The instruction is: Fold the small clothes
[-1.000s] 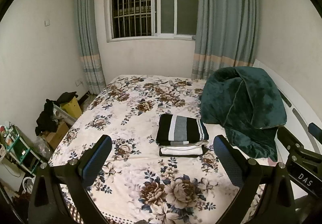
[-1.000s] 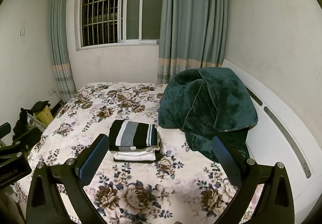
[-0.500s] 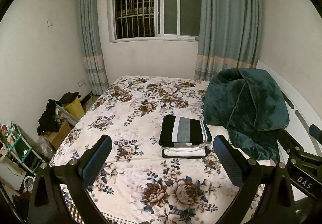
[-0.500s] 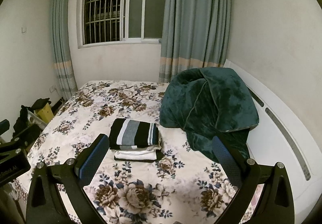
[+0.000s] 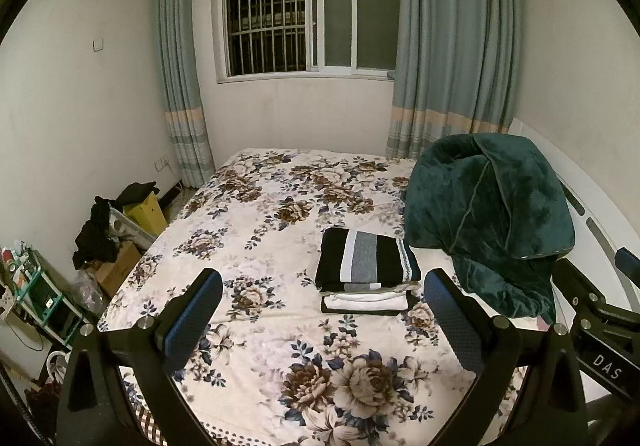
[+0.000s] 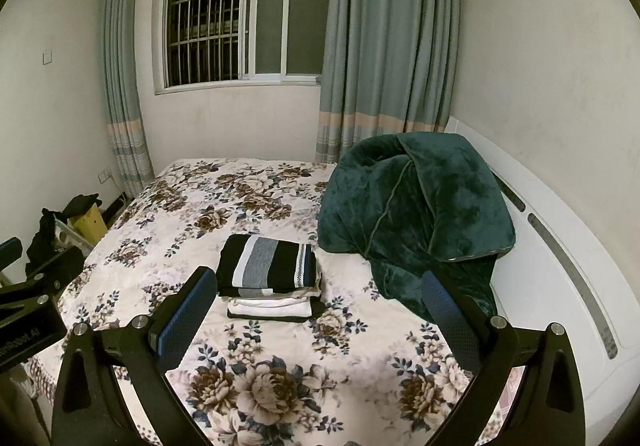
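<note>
The clothes (image 5: 366,274) sat in a neat folded pile on the flowery bed (image 5: 260,326), a little way in front of us. Nearest to us, our left gripper (image 5: 322,310) was wide open and held nothing. Our right gripper (image 6: 316,310) was wide open too, and empty. Both hung above the near end of the bed, apart from the pile.

The top piece was black with white and grey stripes (image 6: 268,264). Under it lay something white (image 6: 270,308) and something dark. We thought they would be soft, light and floppy, so a pinch on one layer would pull the pile apart. We judged it best to grab a thick folded edge.

Just past the pile, a big green blanket (image 5: 488,221) lay heaped. Farthest away were the window (image 5: 308,5) and curtains (image 5: 452,45).
</note>
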Available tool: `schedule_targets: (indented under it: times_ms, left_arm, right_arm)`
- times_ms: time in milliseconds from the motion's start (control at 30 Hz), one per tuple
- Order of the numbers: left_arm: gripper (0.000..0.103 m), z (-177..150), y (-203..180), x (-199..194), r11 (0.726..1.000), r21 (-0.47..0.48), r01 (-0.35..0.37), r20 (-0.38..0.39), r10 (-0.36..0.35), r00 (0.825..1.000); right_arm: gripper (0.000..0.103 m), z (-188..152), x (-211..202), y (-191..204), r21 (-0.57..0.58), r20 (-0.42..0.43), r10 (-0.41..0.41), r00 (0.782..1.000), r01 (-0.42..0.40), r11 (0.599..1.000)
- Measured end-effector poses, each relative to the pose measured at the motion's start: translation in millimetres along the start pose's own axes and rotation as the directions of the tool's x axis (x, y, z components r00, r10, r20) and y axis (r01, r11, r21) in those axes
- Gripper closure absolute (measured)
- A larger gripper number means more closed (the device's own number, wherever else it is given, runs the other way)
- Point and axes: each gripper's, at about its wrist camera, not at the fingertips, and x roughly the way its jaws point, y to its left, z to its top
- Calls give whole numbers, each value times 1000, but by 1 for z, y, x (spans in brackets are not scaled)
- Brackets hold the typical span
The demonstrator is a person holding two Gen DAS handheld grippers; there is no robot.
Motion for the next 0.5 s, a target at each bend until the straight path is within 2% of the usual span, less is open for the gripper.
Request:
schedule_targets:
  times_ms: [500]
  left_arm:
    - [0,0,0,0,1000,0,1,-2,-1,1000]
  right_arm:
    - [0,-2,2,2,-2,-4,8,1000,-8,1000]
